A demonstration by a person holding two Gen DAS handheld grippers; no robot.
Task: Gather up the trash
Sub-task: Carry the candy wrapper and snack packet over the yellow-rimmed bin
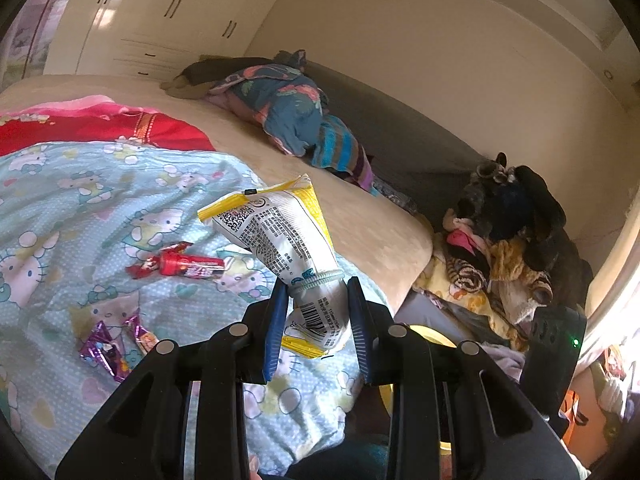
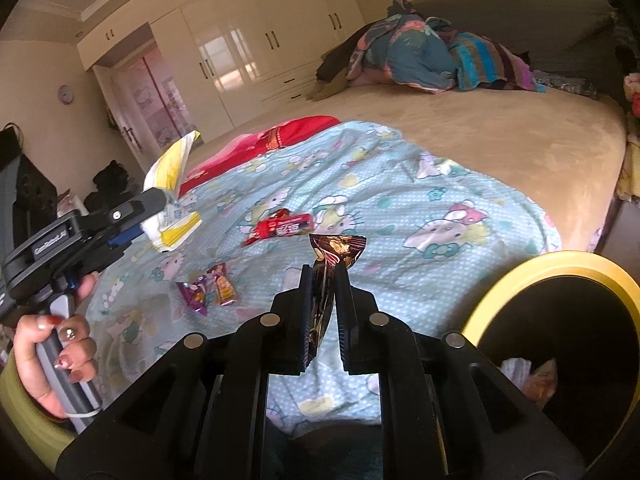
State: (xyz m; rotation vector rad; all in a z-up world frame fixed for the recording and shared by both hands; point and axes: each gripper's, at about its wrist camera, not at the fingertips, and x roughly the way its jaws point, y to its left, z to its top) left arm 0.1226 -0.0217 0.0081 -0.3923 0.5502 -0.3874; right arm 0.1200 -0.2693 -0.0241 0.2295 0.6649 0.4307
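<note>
My left gripper (image 1: 318, 292) is shut on a white and yellow snack bag (image 1: 276, 232), held above the Hello Kitty quilt (image 1: 60, 208); gripper and bag also show in the right wrist view (image 2: 170, 196). My right gripper (image 2: 324, 276) is shut on a dark brown wrapper (image 2: 334, 254), held just left of the yellow-rimmed trash bin (image 2: 560, 320). A red wrapper (image 1: 188, 266) (image 2: 280, 226) and small purple and orange wrappers (image 1: 116, 344) (image 2: 210, 290) lie on the quilt.
A beige bed (image 2: 500, 128) holds the quilt, a red blanket (image 2: 288, 136) and piled bedding (image 2: 420, 52) at its far end. Clothes (image 1: 508, 248) are heaped beside the bed. White wardrobes (image 2: 248, 40) line the back wall. Crumpled trash (image 2: 532, 376) lies inside the bin.
</note>
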